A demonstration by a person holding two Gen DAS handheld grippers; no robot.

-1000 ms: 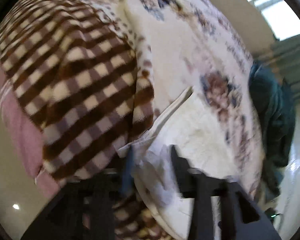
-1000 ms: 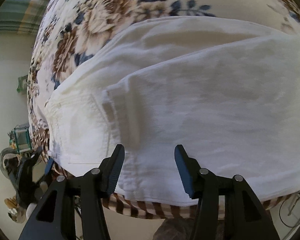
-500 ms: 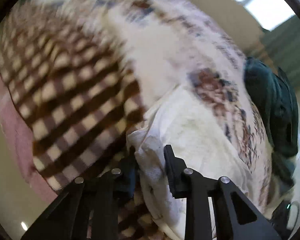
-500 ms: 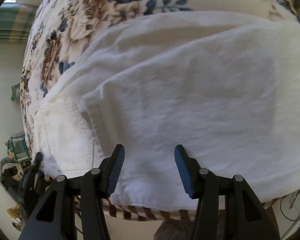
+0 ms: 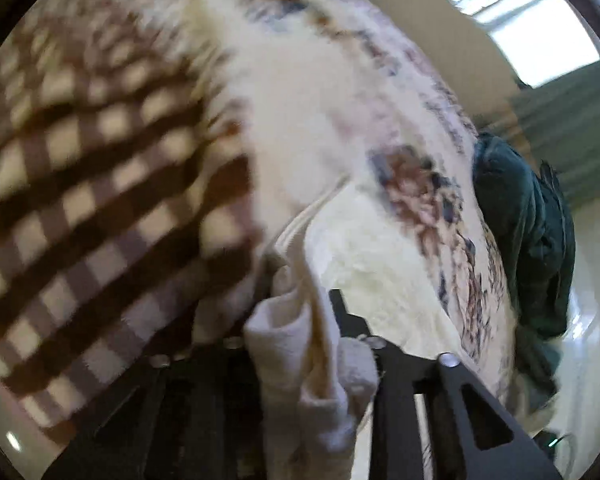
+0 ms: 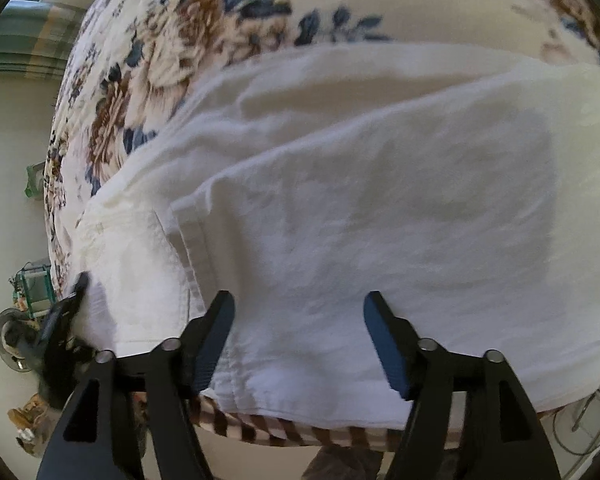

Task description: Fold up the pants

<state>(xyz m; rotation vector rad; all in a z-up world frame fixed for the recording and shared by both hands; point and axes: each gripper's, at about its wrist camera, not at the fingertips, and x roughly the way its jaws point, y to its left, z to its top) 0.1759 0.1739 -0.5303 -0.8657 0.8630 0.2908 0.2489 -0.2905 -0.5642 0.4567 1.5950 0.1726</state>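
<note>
White pants (image 6: 360, 208) lie folded on a floral bedspread (image 6: 204, 36), filling most of the right wrist view, with a back pocket at the lower left. My right gripper (image 6: 298, 320) is open just above the near edge of the pants, touching nothing. In the left wrist view my left gripper (image 5: 300, 312) is shut on a bunched corner of the white pants (image 5: 300, 344) and lifts it off the bed. The left gripper also shows in the right wrist view (image 6: 62, 320), dark and blurred at the pants' left corner.
A brown and cream checked blanket (image 5: 92, 184) covers the bed's left part and hangs over the near edge (image 6: 284, 432). A dark green garment (image 5: 528, 232) lies at the bed's far right. A fan and clutter (image 6: 16, 340) stand on the floor at left.
My left gripper closed on the pants' corner and has drawn it up and toward the camera. My right gripper stays open and has shifted slightly over the pants.
</note>
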